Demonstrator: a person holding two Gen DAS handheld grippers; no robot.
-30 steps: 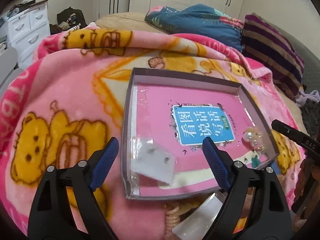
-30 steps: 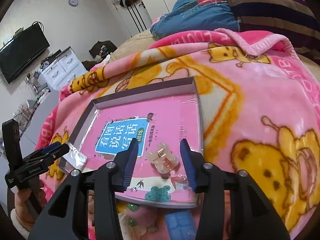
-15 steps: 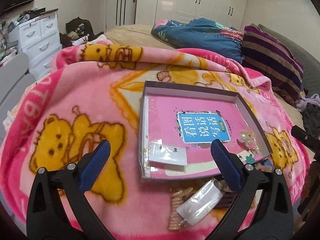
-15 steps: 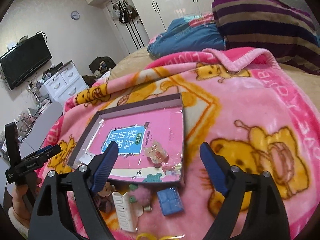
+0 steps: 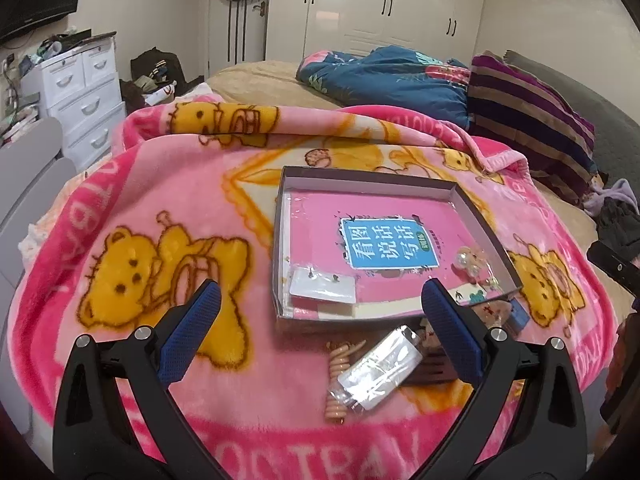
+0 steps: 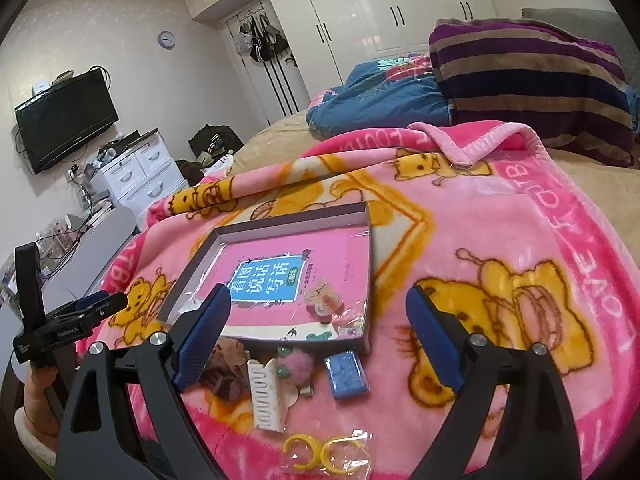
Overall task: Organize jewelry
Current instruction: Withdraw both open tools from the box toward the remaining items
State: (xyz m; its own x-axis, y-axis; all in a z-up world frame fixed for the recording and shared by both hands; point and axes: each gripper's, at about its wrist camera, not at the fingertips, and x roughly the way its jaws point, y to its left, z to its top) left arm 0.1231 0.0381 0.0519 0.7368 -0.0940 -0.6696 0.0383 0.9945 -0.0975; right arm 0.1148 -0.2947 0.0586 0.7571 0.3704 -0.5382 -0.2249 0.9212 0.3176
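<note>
A shallow grey box lid (image 5: 282,216) (image 6: 192,268) with a pink book inside lies on the pink bear blanket. In it are an earring card in a clear bag (image 5: 323,287) and a pearly hair clip (image 5: 470,259) (image 6: 322,300). In front of the box lie a coiled peach hair tie (image 5: 340,376), a clear bag (image 5: 380,368), a white claw clip (image 6: 266,392), a pink pompom (image 6: 296,366), a blue clip (image 6: 346,374) and yellow rings in a bag (image 6: 320,452). My left gripper (image 5: 320,332) and right gripper (image 6: 320,340) are open, empty, above the near items.
A blue quilt (image 5: 392,76) and a striped purple blanket (image 6: 528,80) lie at the far side of the bed. White drawers (image 5: 80,92) and a grey chair (image 5: 28,184) stand to the left. A brown item (image 6: 226,372) lies by the white clip.
Both grippers have pulled back and up from the box. The left released the earring bag, the right the pearly clip; both jaws opened wide.
</note>
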